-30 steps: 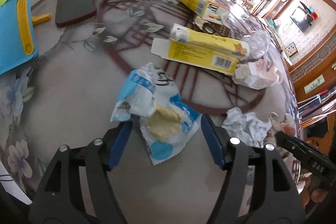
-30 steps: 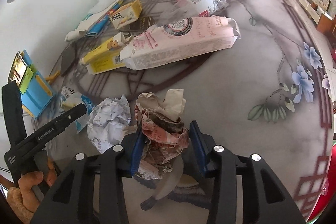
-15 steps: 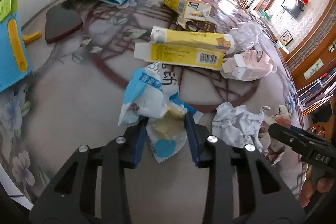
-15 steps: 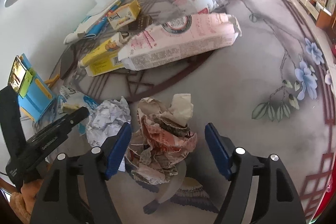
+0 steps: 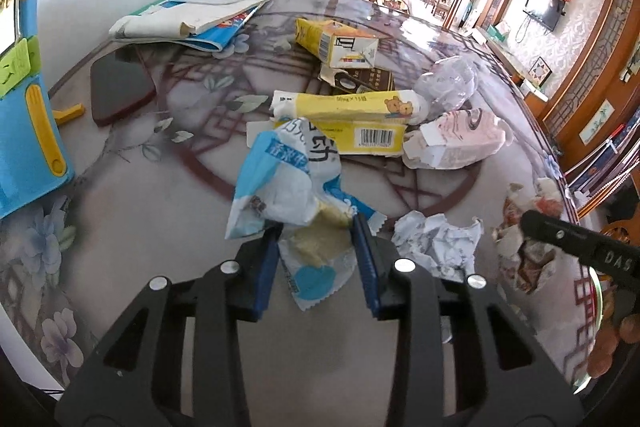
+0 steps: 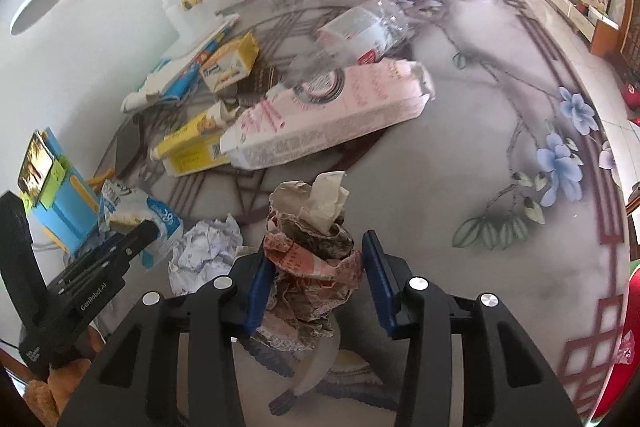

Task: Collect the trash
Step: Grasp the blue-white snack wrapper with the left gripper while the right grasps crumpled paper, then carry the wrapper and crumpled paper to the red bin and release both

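We've got the left gripper [image 5: 316,259] pinched on the blue-white snack wrapper [image 5: 286,187], lifted off the table [image 5: 160,211], and the right gripper [image 6: 314,281] closed around the brown crumpled paper wad [image 6: 310,247]. Risk: both are springy, thin grips, so either may slip; white paper ball [image 5: 436,241] at 2 o'clock, then yellow carton [image 5: 344,123] at 12 remain
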Motion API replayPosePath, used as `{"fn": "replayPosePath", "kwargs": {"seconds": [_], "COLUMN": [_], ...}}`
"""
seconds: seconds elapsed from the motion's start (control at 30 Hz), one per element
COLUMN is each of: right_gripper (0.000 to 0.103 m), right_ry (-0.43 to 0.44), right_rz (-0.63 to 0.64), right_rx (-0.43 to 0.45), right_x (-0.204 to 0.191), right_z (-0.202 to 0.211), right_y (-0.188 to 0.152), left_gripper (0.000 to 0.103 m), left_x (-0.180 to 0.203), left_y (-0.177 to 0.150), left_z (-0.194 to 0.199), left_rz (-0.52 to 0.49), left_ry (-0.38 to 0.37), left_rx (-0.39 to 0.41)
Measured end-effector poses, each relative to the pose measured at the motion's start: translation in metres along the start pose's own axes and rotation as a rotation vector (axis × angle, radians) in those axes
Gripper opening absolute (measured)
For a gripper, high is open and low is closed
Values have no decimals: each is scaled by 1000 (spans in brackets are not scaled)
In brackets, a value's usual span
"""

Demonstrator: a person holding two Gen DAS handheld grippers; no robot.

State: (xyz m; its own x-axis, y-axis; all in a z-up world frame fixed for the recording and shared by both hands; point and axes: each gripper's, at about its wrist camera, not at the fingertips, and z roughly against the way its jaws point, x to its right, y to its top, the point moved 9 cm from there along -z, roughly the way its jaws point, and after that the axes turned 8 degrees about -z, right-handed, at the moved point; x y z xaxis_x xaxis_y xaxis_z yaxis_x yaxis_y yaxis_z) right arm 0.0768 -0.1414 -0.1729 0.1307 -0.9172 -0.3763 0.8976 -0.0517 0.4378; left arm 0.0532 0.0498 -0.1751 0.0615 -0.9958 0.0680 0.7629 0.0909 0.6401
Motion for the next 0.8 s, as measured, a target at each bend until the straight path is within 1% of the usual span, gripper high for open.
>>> {"fn": "replayPosePath", "kwargs": {"seconds": [0.17,0.27,0.4,0.47,0.57,0.73,0.8], "right_gripper": [41,41,42,42,42,42,42], "right_ry": [18,28,40,37,31,28,24], "right_rz": [-9,-4,-15,-22,-49,-129,-161], "right_rx": [13,32,71,91,121,166,186], "right_x": [1,1,7,14,32,69,82], "right_z": [7,16,33,42,57,82,92], "right_y": [3,6,10,11,13,16,18], "left_gripper": [35,35,35,35,35,35,35], "left_x": [-2,-1,11,21,46,105,133], "left_y": [3,8,14,15,17,15,12], "left_z": [4,13,24,28,36,45,48], "left_rz": [-23,-48,-122,-156,-217,-286,-336], "left_ry": [47,90,137,137,118,13,-24], "left_rx": [27,74,111,120,136,134,140]}}
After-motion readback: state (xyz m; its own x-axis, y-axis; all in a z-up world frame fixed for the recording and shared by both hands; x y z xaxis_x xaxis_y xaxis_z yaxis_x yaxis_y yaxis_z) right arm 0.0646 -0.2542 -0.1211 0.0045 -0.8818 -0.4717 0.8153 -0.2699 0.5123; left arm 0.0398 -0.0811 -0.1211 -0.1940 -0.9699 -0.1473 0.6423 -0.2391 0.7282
